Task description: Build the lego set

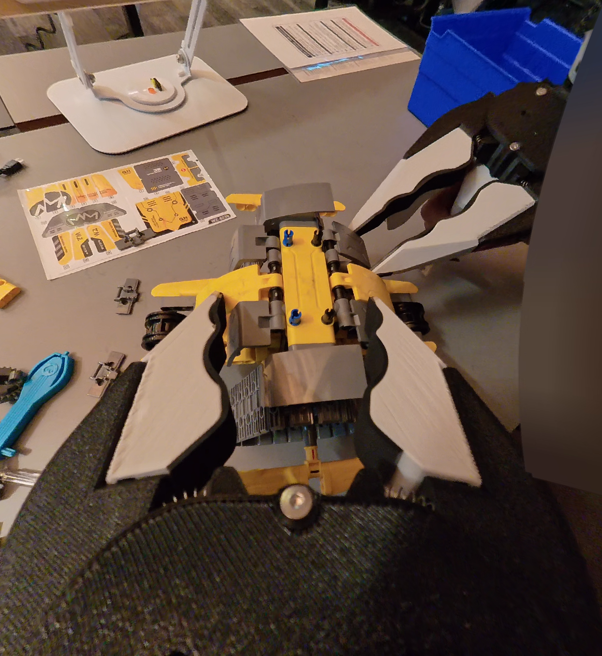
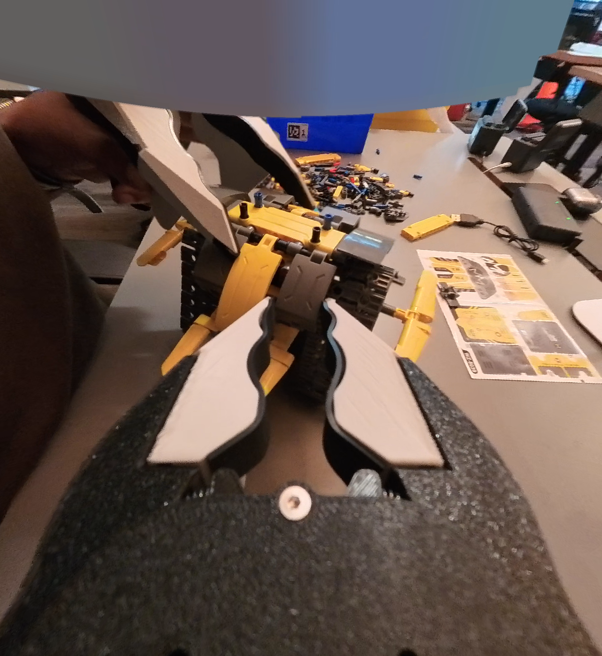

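Note:
A yellow and grey brick-built tracked vehicle model stands on the grey table. My left gripper is shut on the model's body, one finger on each side of its yellow top plate. In the right wrist view the left gripper comes down on the model from above. My right gripper is closed around a grey side panel on the model's flank. In the left wrist view the right gripper reaches that panel from the right.
A sticker sheet lies beyond the model. A white stand base, a printed paper and a blue bin are farther back. A blue tool, track links and gears lie at left. A heap of loose parts sits behind.

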